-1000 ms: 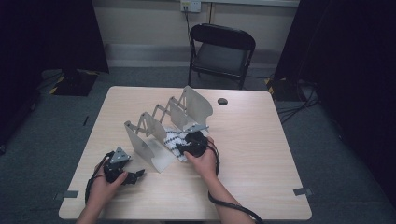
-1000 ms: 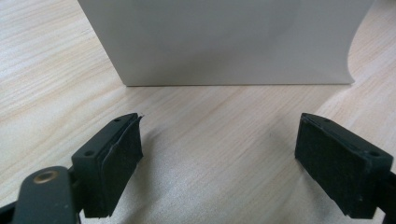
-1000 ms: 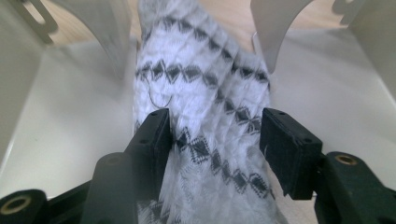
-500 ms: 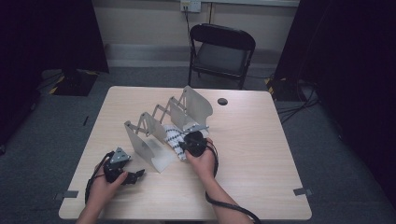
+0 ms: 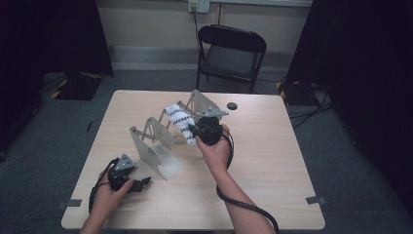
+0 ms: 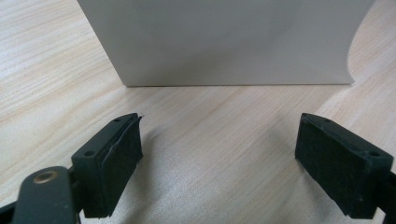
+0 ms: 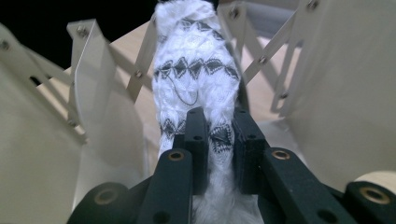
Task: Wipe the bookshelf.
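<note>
Light wood table (image 5: 272, 165) mid-frame, grey carpet, dark curtains both sides. 1 chair (image 5: 232, 52) up top, 1 white rack (image 5: 157, 141), 1 black disc (image 5: 232, 106). Right gripper (image 5: 195, 132) clamps 1 patterned cloth (image 5: 179, 122) w/in rack, center. Left gripper (image 5: 141, 184), lower left, jaws wide apart.

A black folding chair (image 5: 232, 53) stood on the grey carpet beyond the far edge of the wooden table (image 5: 272, 161). A small dark round object (image 5: 232, 106) lay near that edge. A wall socket (image 5: 198, 5) sat above the chair.
</note>
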### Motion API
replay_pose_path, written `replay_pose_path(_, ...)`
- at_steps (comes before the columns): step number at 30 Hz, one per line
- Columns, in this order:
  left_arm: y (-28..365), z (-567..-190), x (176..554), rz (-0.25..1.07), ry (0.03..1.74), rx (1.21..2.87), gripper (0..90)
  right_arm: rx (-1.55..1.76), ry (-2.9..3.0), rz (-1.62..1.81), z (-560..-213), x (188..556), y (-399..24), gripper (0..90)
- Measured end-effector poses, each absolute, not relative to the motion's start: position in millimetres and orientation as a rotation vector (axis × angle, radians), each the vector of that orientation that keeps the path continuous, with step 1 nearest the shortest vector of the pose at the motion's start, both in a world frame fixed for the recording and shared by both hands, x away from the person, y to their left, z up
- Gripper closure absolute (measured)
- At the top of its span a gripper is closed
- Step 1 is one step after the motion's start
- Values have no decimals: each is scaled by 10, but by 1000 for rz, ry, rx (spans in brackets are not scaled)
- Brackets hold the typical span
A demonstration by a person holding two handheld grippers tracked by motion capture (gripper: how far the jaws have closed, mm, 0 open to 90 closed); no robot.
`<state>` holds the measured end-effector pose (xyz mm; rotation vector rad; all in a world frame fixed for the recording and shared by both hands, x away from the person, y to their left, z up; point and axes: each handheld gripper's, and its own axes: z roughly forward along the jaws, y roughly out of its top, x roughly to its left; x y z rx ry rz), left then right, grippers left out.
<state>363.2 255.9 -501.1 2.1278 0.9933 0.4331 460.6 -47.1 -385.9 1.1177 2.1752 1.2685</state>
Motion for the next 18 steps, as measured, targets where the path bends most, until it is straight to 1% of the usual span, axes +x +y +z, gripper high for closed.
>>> replay_pose_path(3,2559,-5011,3632,433,994,2127,144,1123,2177,1247,-3898,4638,-461,784)
replay_pose_path(9,2559,-5011,3634,432,993,2128,144,1176,2226,1177,-4221,4682,-461,785)
replay_pose_path(18,2559,-5010,3638,432,991,2129,143,1204,2275,1095,-4532,4697,-476,783)
